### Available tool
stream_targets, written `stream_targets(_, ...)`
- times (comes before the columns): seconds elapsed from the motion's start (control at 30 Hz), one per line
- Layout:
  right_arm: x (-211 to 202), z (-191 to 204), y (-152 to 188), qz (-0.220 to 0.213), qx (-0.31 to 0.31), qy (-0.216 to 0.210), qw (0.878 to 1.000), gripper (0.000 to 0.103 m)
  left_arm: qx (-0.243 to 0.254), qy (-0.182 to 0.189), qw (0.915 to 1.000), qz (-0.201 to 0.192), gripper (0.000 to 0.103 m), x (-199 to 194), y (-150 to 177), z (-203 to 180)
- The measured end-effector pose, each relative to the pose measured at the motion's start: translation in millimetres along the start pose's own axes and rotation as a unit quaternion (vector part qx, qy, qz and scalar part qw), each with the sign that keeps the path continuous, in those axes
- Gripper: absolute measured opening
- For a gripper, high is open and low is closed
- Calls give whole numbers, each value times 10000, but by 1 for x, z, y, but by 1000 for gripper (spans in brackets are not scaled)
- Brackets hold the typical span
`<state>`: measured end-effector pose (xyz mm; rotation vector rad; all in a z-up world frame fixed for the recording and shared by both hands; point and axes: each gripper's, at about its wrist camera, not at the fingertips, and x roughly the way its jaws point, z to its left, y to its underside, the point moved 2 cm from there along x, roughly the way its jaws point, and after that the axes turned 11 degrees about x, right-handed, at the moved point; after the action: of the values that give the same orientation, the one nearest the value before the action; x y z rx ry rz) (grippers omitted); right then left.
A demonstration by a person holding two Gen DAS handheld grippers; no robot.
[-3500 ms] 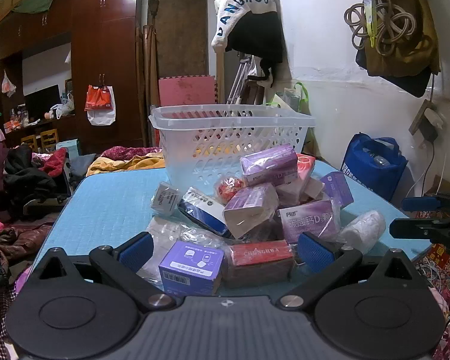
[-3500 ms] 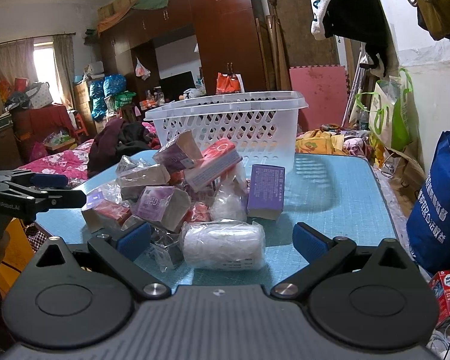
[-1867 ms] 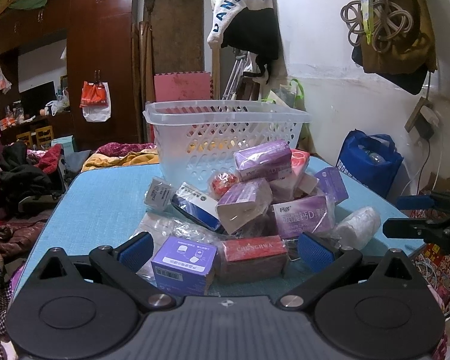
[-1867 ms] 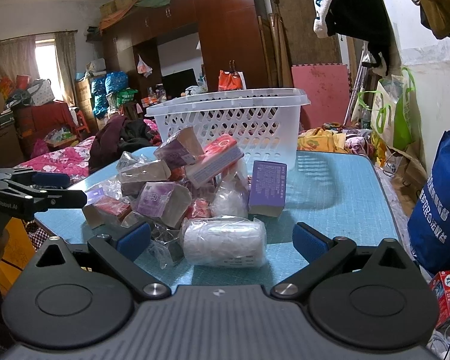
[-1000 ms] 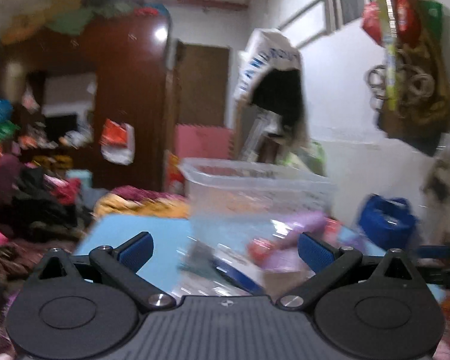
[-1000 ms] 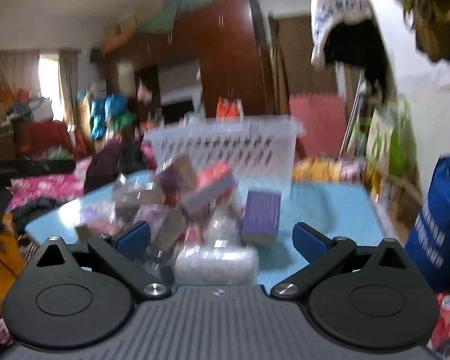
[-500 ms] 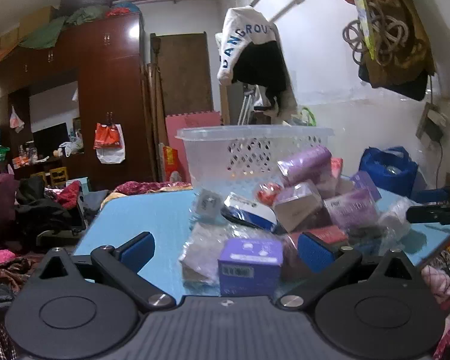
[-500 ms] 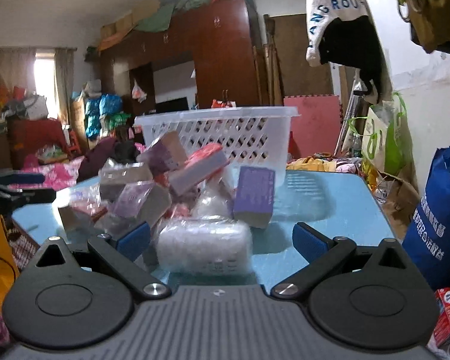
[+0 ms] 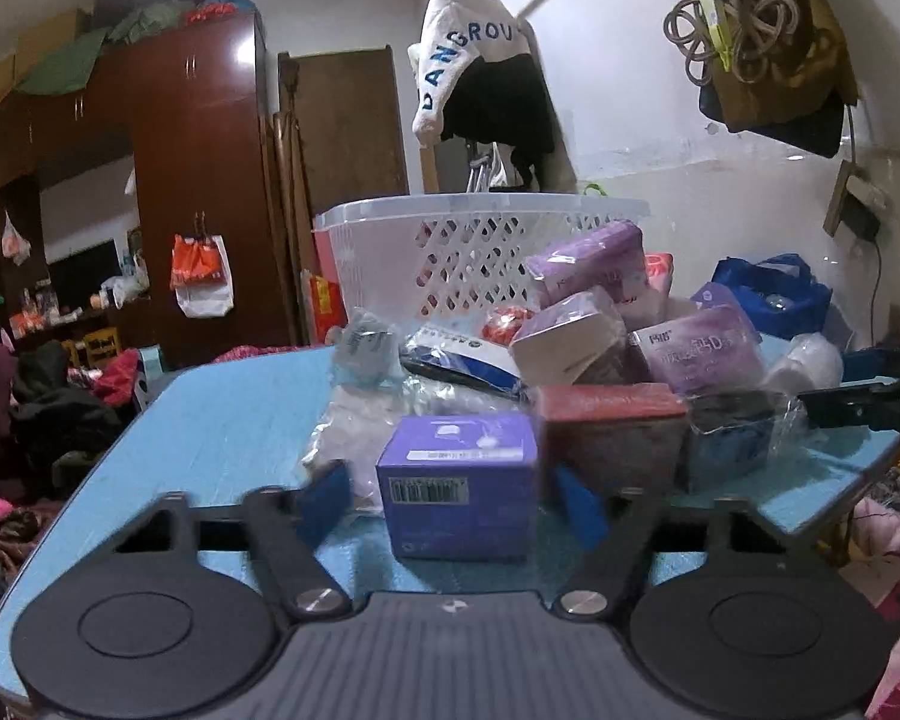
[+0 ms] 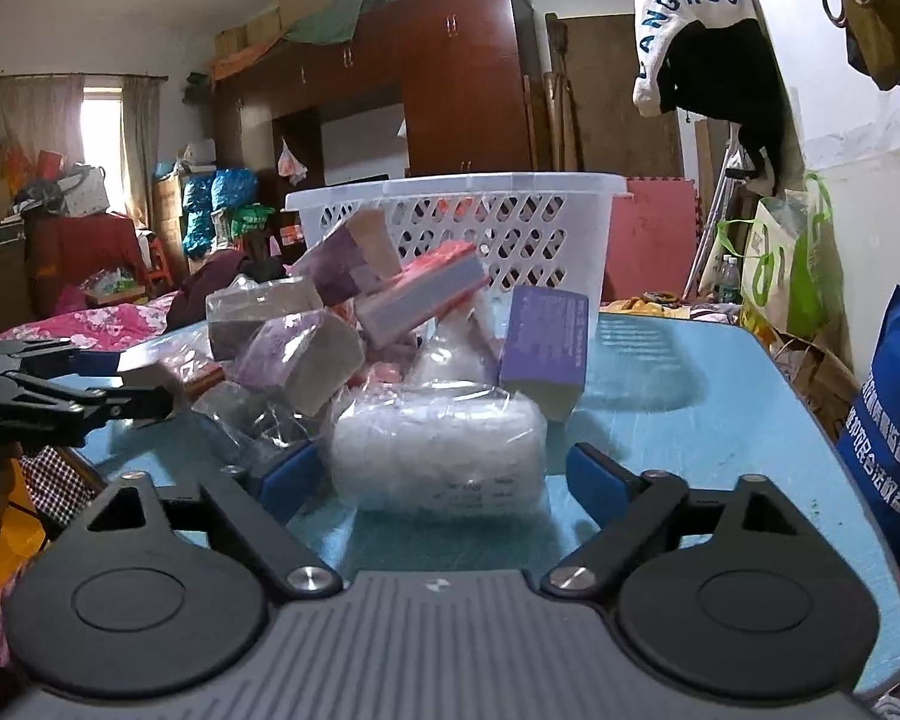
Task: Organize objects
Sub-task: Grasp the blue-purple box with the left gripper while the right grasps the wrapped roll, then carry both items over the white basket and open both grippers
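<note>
The left claw (image 9: 455, 501) gapes, released, around a small purple cardboard box (image 9: 457, 483) at the near edge of the blue desk (image 9: 222, 420). The right claw (image 10: 435, 477) likewise gapes around a clear-wrapped white bundle (image 10: 441, 456).

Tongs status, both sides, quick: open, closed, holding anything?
Left tongs: open, straddling the purple box, not clamped.
Right tongs: open, around the white wrapped bundle, not clamped.

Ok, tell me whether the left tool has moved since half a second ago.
Yes. The left tool has gone forward and lower against the still blue table: its fingers now stand either side of the purple box, and they have narrowed.
</note>
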<state>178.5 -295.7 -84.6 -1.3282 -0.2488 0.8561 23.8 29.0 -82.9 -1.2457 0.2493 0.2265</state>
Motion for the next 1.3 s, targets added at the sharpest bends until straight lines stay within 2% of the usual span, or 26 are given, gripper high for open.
stream_targets(0.03,0,0,2,-2,1,4,10000,78,20,-3,10000,13,52,1,1,-2)
stream_targets(0.17,-2,0,1,-43,-98,-13,9999,77,-29,-33,10000,-24,52,-1,1,-1)
stream_targets(0.53,-21,-10,-23,-571,-20,161,9982,77,-332,-142,9982,-487,52,-22,-22,20)
stream_targets(0.67,-20,-12,-45,-704,-7,49,9975,77,-690,-56,9959,-587,52,-16,-41,37)
stream_targets(0.77,-9,-7,-73,-778,-104,-65,9969,77,-765,5,9943,-737,52,-10,-64,47)
stream_targets(0.9,19,11,-117,-818,-364,-166,9958,77,-878,252,9928,-772,52,15,-106,60)
stream_targets(0.97,37,21,-132,-795,-525,-66,9954,77,-824,229,9939,-697,52,37,-129,64)
stream_targets(1.13,102,35,-166,-449,-744,150,9961,77,-1018,343,9941,-133,52,110,-169,77)
stream_targets(1.3,153,28,-174,68,-852,498,9951,77,-1193,316,9918,321,52,157,-178,86)
